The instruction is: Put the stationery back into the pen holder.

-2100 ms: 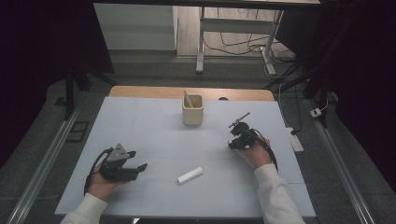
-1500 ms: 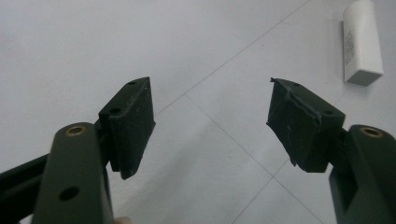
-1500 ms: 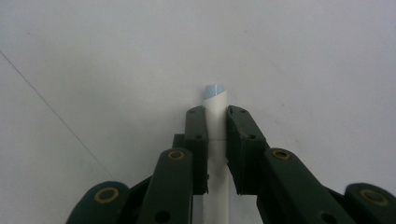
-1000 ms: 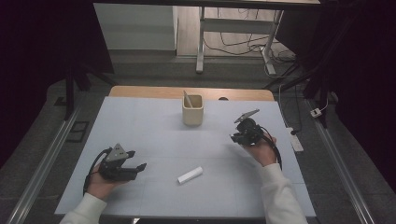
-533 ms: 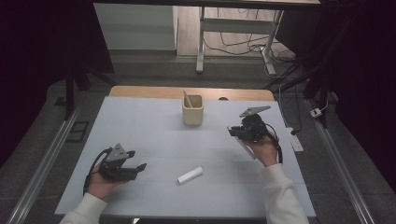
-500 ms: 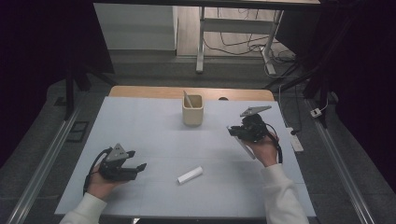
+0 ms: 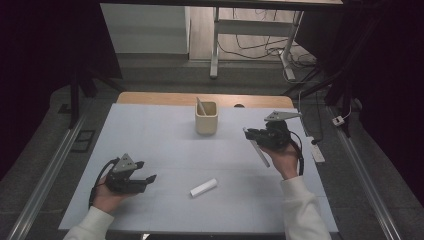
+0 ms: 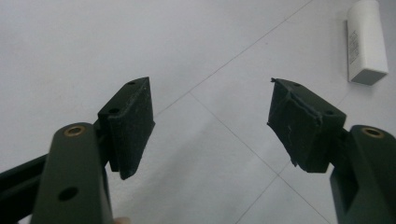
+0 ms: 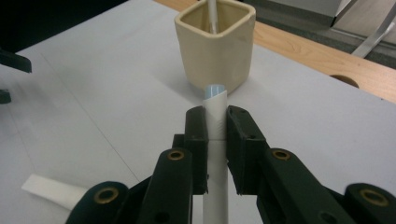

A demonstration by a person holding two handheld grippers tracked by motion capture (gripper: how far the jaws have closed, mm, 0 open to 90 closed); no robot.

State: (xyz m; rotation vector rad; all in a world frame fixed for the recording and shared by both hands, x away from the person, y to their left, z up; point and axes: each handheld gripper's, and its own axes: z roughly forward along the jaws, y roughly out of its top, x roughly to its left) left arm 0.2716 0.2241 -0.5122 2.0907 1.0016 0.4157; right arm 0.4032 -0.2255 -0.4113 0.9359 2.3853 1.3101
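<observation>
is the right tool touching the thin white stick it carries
Touching. The right gripper view shows the right tool with both black pads pressed against the sides of the thin white stick, which pokes out past them toward the cream square cup.

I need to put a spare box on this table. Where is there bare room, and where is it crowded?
The far left of the white mat, left of the cup, is bare, as is the middle between the cup and the white tube. It is tighter right of the cup, where the right gripper holds a white stick, and around the left gripper.
</observation>
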